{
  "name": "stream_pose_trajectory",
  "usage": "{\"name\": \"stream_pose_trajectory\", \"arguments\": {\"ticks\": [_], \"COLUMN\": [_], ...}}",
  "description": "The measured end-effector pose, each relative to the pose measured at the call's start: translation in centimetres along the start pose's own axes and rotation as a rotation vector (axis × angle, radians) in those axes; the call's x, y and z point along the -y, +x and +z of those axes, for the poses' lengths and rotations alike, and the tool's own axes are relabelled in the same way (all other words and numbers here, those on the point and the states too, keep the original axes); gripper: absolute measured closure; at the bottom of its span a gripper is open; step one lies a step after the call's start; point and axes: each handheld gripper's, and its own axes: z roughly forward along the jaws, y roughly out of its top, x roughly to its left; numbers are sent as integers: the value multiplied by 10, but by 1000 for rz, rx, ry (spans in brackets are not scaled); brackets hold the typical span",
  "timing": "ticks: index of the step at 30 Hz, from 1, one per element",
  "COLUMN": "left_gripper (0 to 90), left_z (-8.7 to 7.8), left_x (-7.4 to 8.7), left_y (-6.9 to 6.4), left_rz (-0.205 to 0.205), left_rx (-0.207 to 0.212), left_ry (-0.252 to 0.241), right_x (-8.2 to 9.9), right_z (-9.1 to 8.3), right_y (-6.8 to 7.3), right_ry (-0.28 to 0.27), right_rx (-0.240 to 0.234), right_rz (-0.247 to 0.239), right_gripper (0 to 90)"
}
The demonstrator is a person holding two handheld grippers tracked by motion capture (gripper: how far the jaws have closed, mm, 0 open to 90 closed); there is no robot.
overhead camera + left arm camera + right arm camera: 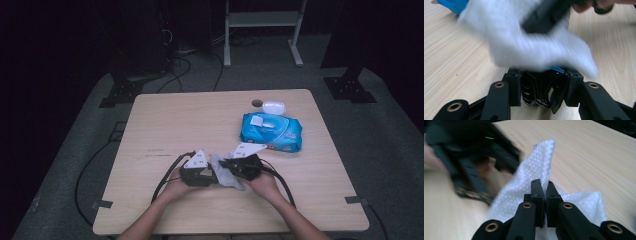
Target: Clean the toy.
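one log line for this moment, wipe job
action: wiping | left gripper: shut on dark object | right gripper: shut on white wipe | blue wipe pack: on table, untouched

No text, brand, number or sign could be read at the table. The blue wipes pack (271,131) carried a white label and printing along its lower edge, both too small and blurred to make out, and faint marks on the wooden table (165,152) stayed illegible.
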Motion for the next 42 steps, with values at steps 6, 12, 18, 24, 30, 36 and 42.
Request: {"name": "stream_pose_trajectory", "arguments": {"ticks": [6,12,18,24,30,36,42], "left_gripper": [580,581,581,579,578,578,578], "left_z": [1,1,-4,-4,-5,-6,-6], "left_x": [0,0,2,2,3,3,3], "left_y": [-1,-2,0,0,0,0,1], "left_rz": [-1,-7,-3,-19,-24,-24,-34], "left_rx": [-2,-9,-15,-29,-33,-32,-31], "left_ry": [-2,2,4,4,5,7,6], "right_x": [12,0,5,16,8,9,13], "right_z": [-18,2,-8,-23,-5,-9,-16], "right_y": [-19,9,-9,-32,-13,-21,-28], "right_ry": [14,-6,2,-11,-19,-5,-22], "right_rx": [87,-23,72,145,48,87,106], "right_rz": [55,14,9,83,64,52,94], "right_gripper": [874,873,871,873,872,869,867]}}
